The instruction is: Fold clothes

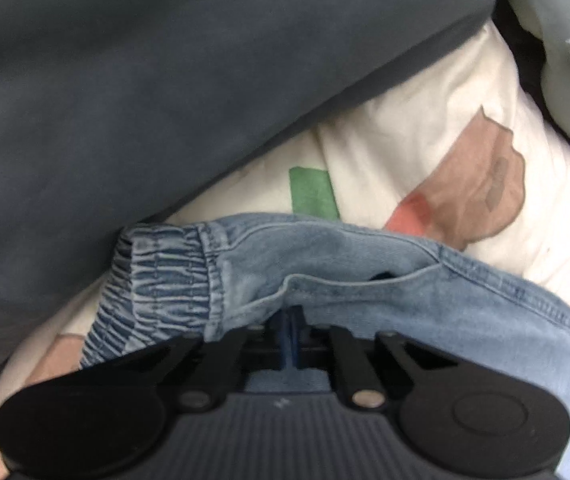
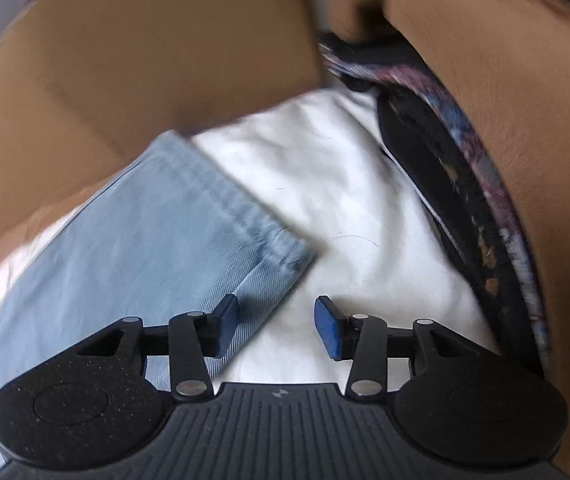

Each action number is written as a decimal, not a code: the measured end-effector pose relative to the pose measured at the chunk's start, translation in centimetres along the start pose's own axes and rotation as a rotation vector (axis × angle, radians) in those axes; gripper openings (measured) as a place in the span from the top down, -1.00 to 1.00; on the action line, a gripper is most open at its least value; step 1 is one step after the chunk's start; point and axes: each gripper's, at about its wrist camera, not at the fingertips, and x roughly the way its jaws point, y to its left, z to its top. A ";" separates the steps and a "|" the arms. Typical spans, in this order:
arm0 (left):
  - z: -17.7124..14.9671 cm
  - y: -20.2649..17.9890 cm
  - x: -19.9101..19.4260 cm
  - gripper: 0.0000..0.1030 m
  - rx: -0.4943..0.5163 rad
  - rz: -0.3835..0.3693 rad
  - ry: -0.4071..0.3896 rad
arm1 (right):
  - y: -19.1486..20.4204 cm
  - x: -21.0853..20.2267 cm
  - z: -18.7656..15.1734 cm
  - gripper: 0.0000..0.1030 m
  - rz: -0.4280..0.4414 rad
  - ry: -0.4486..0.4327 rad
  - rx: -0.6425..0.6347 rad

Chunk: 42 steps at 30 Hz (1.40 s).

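Light blue jeans (image 1: 365,280) lie on a white printed sheet (image 1: 425,140), their elastic waistband (image 1: 165,280) at the left. My left gripper (image 1: 291,320) points steeply down, and its blue pads are pressed together on a fold of denim at the waist, which drapes over the fingertips. In the right wrist view a jeans leg (image 2: 145,240) runs in from the left and ends in a stitched hem (image 2: 245,216). My right gripper (image 2: 277,320) stands open just short of the hem corner. Its left pad (image 2: 227,320) is over the denim and its right pad (image 2: 327,328) over white sheet (image 2: 345,180).
A large grey-blue fabric mass (image 1: 165,80) borders the jeans on the upper left, and a pale blue-grey item (image 1: 557,40) sits at the top right. Brown surfaces (image 2: 145,40) rise behind and beside the sheet, with a dark patterned fabric (image 2: 465,160) along the right.
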 end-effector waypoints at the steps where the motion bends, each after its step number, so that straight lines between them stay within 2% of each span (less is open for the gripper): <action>1: 0.0 -0.2 -0.1 0.90 0.004 0.008 -0.001 | 0.1 0.4 0.3 0.08 -0.007 -0.002 -0.012; 2: -0.1 -0.3 -0.2 0.90 -0.001 0.013 0.000 | 0.1 0.8 0.7 0.27 -0.013 -0.003 -0.024; 5: -0.6 -0.7 -1.0 0.85 -0.018 0.031 0.005 | 0.5 1.7 1.6 0.46 -0.041 0.003 -0.081; 7: -1.2 -1.1 -1.7 0.56 -0.019 0.039 0.006 | 0.9 2.2 2.1 0.46 -0.064 0.017 -0.128; 9: -1.9 -1.7 -2.8 0.15 -0.010 0.051 -0.002 | 1.2 2.4 2.2 0.46 -0.082 0.022 -0.153; 12: -3.0 -2.4 -4.6 -0.13 0.007 0.066 -0.018 | 2.1 2.5 1.7 0.44 -0.121 0.005 -0.184; 14: -3.8 -2.4 -5.9 -0.25 0.006 0.072 -0.027 | 2.5 2.5 1.3 0.38 -0.146 -0.010 -0.199; 17: -5.0 -2.5 -7.6 -0.26 0.018 0.085 -0.035 | 3.1 2.5 0.8 0.23 -0.174 -0.029 -0.250; 19: -5.6 -2.9 -8.7 -0.33 0.027 0.090 -0.053 | 3.4 2.5 0.8 0.19 -0.179 -0.026 -0.302; 20: -6.0 -3.0 -9.5 -0.35 0.021 0.090 -0.057 | 3.4 2.3 0.8 0.10 -0.179 -0.020 -0.319; 21: -6.5 -2.9 -10.4 -0.35 0.014 0.090 -0.060 | 3.2 2.0 0.9 0.06 -0.176 -0.012 -0.317; 23: -7.9 -2.5 -12.2 -0.35 -0.013 0.071 -0.062 | 2.3 1.1 1.2 -0.19 -0.150 0.019 -0.259; 25: -9.3 -1.8 -13.8 -0.35 -0.031 0.045 -0.065 | 1.5 0.0 1.5 -0.20 -0.117 0.063 -0.214; 30: -12.8 -1.2 -18.1 -0.41 -0.040 0.004 -0.056 | 1.7 -5.2 2.0 -0.21 -0.026 0.099 -0.289; 36: -15.5 -1.3 -23.9 -0.45 -0.035 -0.006 -0.043 | 2.7 -13.0 2.4 -0.23 0.062 0.074 -0.318; 42: -18.0 -2.7 -29.3 -0.48 0.001 -0.051 -0.046 | 3.9 -19.9 5.4 -0.30 0.149 0.065 -0.353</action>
